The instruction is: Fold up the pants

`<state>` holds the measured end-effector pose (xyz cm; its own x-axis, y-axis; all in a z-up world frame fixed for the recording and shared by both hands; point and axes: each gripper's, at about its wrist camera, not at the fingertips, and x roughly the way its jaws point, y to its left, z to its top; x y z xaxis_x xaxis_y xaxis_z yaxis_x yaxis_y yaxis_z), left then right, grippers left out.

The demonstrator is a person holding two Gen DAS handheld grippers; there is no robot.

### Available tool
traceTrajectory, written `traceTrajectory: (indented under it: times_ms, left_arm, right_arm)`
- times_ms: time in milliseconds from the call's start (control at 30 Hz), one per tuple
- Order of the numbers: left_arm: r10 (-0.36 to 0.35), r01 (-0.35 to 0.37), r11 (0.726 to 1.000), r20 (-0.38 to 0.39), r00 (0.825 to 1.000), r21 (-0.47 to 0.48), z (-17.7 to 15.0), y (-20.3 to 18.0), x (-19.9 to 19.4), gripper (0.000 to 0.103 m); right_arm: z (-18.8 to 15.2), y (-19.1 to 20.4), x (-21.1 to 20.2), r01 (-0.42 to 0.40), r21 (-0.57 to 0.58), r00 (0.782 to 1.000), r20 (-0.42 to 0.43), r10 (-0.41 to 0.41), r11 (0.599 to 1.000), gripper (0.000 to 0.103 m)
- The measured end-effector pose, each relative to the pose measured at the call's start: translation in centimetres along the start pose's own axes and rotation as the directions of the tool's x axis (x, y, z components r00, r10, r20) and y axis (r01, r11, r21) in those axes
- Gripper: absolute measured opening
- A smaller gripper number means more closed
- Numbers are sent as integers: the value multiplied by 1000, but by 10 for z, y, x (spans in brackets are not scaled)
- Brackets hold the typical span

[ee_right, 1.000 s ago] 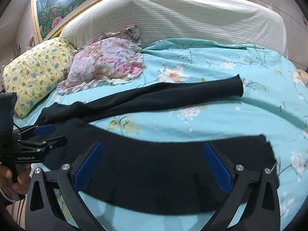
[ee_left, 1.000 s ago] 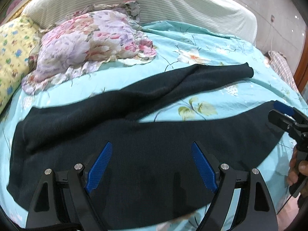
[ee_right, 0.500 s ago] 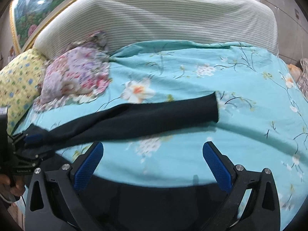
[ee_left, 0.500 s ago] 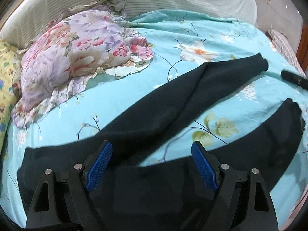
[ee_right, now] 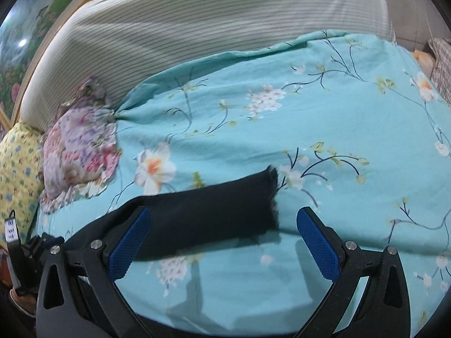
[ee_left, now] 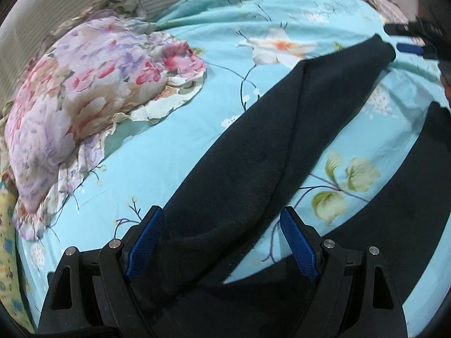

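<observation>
Black pants [ee_left: 253,152] lie spread on a turquoise floral bedsheet [ee_left: 174,146], their two legs splayed apart. In the left wrist view my left gripper [ee_left: 222,242] hovers open over the upper part of the far leg. That leg runs away to its cuff at the upper right, where the right gripper [ee_left: 408,39] shows. The near leg [ee_left: 417,197] crosses the lower right. In the right wrist view my right gripper [ee_right: 225,242] is open just short of the far leg's cuff [ee_right: 265,197]. The left gripper [ee_right: 33,250] appears at the far left edge.
A pink floral pillow [ee_left: 84,98] and a yellow patterned pillow [ee_right: 17,174] lie at the left. A striped padded headboard [ee_right: 214,19] stands behind. A checked cloth [ee_right: 442,62] sits past the bed's right edge. Bare sheet [ee_right: 352,118] stretches right of the cuff.
Both grippers have moved forward from the near leg to the far one. The left now sits over its upper part and the right has closed in on its cuff. Both stay open.
</observation>
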<state>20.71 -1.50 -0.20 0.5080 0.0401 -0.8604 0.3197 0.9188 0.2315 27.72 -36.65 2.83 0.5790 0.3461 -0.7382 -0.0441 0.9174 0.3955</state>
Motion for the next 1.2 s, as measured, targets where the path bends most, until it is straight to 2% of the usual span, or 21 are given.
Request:
traceTrajectory:
  times_ms: [133,233,300,333,367,400,433,467,500,533,567,633,733,900,1200]
  left_arm:
    - [-28,29,999,-18,999,24,2,6,10,83]
    - [-62,62,998,-17,998,20,3,11,11,74]
    - [-89,89,996,-13,996,15,3,14,10,66]
    - [-100,101,995,-12,995,14,3,15,9,58]
    - [-116,116,993,-12,993,13,3,15,9,49]
    - [-125,125,992,-10,992,14,3,15,8,45]
    - [-131,131,991,-6,991,15,3,14,6,37]
    - [-134,134,991,1,991,14,3,13,4,31]
    - [-144,144,989,10,989,9,3,13,0,29]
    - [-149,149,989,14,989,4,2,13,-3,27]
    - [-157,157,988,18,987,-3,2,14,-5,17]
    - [-206,206,978,20,978,-33,1,18,-10,15]
    - [-207,209,977,39,977,-50,-3,22,-19,9]
    - [-210,215,974,71,975,-75,-11,27,-34,6]
    - [-240,261,954,151,959,-145,-43,25,-76,5]
  right_arm:
    - [9,-9,18,6,13,1000,-31,-6,1000,103]
    - [14,-15,31,27,9,998,-49,-26,1000,101]
    - [20,-23,42,32,29,998,-62,-30,999,85]
    - [22,-25,45,32,40,997,-70,-29,999,80]
    - [24,-29,49,30,58,996,-81,-25,998,66]
    - [26,-31,52,24,70,996,-87,-18,997,51]
    - [27,-32,53,23,72,996,-91,-17,997,43]
    - [28,-32,54,28,64,995,-95,-22,998,29]
    - [29,-31,52,37,55,996,-88,-32,998,18]
    - [28,-30,48,34,50,996,-80,-30,998,15]
    - [28,-29,43,22,46,998,-65,-19,999,13]
    - [29,-26,36,11,44,999,-49,-9,999,11]
    - [27,-23,27,-6,33,999,-34,7,999,9]
    - [22,-19,12,-27,16,1000,-12,27,1000,8]
    - [-3,-18,-27,-59,-55,998,18,60,997,8]
